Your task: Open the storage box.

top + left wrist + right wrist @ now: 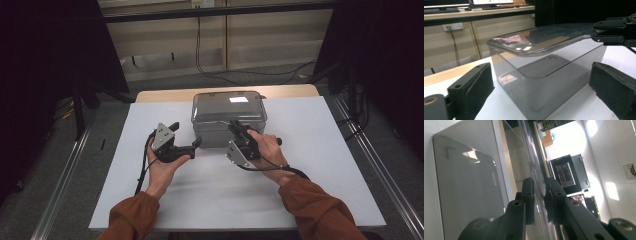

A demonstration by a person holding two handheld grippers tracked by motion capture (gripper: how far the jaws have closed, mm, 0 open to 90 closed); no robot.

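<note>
Left of centre in the high view, the left gripper (192,144) hangs with jaws spread wide and empty, aimed at the near left corner of the smoky plastic box (227,131); the box sits at the middle of the table (320,165), its lid (229,106) on; right of centre, the right gripper (234,125) is clamped tight on the lid's front rim. The step looks like prying the lid off; next, I judge, the left must steady the box while the right lifts.
</note>
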